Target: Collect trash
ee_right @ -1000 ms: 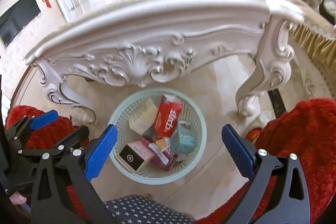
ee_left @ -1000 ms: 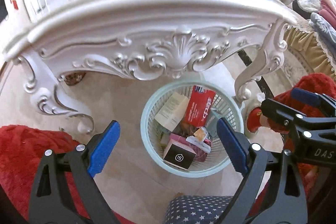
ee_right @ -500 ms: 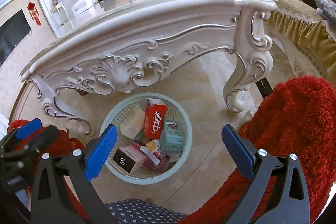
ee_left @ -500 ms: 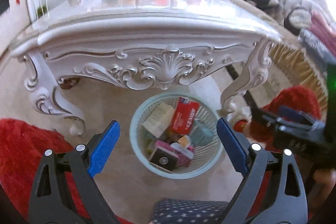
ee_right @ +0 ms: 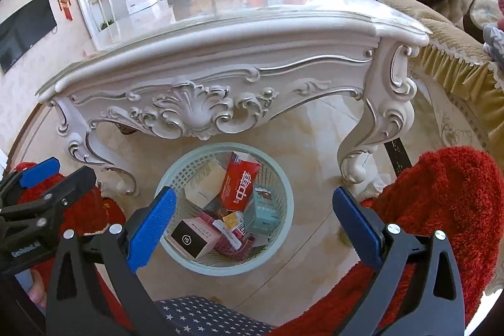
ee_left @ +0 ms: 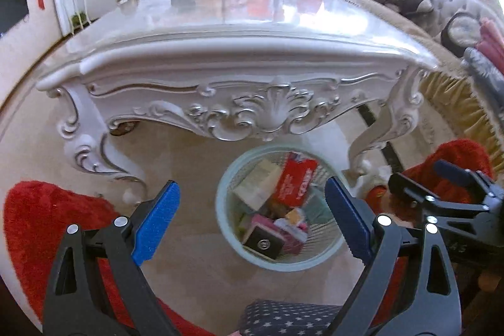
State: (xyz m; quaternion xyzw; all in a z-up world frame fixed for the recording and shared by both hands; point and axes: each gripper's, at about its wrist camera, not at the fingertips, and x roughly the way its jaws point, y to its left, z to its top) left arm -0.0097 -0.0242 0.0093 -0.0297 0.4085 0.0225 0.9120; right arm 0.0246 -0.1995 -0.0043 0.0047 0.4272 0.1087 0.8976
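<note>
Left gripper (ee_left: 252, 219): blue ribbed pads, black frame, jaws wide apart, holding nothing. Right gripper (ee_right: 253, 224): same, jaws apart. Pale green round lattice plastic basket (ee_right: 280, 254) on glossy beige floor, ahead between jaws, below carved white table (ee_right: 220, 52). Inside: red carton (ee_right: 240, 185), teal box (ee_right: 264, 210), black-faced pink box (ee_right: 192, 236), cream box (ee_right: 203, 188).
</note>
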